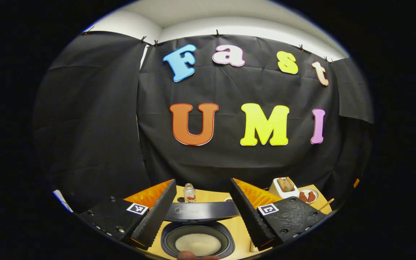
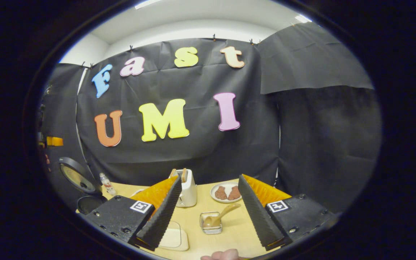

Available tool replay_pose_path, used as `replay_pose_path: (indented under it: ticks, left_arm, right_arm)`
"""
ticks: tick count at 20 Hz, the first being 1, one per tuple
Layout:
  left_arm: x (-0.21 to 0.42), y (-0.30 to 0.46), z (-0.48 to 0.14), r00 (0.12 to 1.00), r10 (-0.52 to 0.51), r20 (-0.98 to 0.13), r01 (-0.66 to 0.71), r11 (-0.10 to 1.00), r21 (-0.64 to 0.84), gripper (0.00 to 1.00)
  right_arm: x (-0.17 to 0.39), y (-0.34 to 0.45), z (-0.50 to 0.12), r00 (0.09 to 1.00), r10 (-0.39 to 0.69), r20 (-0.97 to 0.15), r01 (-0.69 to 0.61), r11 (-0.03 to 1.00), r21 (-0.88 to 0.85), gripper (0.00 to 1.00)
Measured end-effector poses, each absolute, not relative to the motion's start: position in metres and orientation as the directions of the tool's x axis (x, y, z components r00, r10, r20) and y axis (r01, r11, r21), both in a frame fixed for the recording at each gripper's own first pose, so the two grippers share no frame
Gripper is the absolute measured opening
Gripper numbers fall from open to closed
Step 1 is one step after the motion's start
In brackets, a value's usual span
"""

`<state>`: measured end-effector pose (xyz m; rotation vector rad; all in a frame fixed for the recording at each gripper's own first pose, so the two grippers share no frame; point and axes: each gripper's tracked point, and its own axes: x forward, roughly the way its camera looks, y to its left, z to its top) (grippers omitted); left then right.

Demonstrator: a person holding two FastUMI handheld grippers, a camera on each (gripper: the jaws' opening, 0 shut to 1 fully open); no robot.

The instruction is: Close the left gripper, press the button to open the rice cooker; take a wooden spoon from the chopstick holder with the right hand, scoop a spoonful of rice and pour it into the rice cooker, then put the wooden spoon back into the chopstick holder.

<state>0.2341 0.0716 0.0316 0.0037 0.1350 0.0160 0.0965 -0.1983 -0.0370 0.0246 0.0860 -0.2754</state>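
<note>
Both the left claw [image 1: 202, 206] and right claw [image 2: 209, 206] gaped wide, empty. The rice cooker [image 1: 198, 238] stood open, rice inside; the wooden spoon [image 2: 219, 216] sat in its chopstick holder [image 2: 211, 223] mid-worktop. A careless retreat could likely topple that light holder.

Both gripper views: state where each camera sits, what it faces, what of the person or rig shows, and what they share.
Left gripper view: rides the left gripper, looking down on the open rice cooker with rice inside; own open fingers, a fingertip at bottom.
Right gripper view: rides the right gripper, facing the wooden spoon in the chopstick holder; open fingers.
Shared: toaster, plate, bottle, rice cooker.
</note>
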Motion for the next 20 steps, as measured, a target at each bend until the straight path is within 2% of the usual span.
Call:
replay_pose_path:
  ticks: [8,11,19,20]
  left_arm:
    - [0.258,0.096,-0.009,0.959,0.069,-0.276,-0.056,0.997,0.055,0.95]
    - [0.254,0.093,-0.019,0.944,0.052,-0.324,-0.043,0.998,0.036,0.97]
    - [0.188,0.072,-0.070,0.851,-0.037,-0.523,0.006,0.998,-0.059,0.97]
    - [0.177,0.067,-0.080,0.832,-0.049,-0.552,0.012,0.997,-0.071,1.00]
  right_arm:
    - [0.068,-0.209,-0.044,0.939,-0.329,-0.104,0.331,0.944,0.004,0.99]
    - [0.068,-0.206,-0.043,0.941,-0.321,-0.105,0.322,0.947,-0.013,1.00]
    - [0.091,-0.160,-0.058,0.970,-0.187,-0.156,0.192,0.981,0.017,1.00]
    - [0.095,-0.155,-0.059,0.972,-0.170,-0.163,0.177,0.984,0.028,1.00]
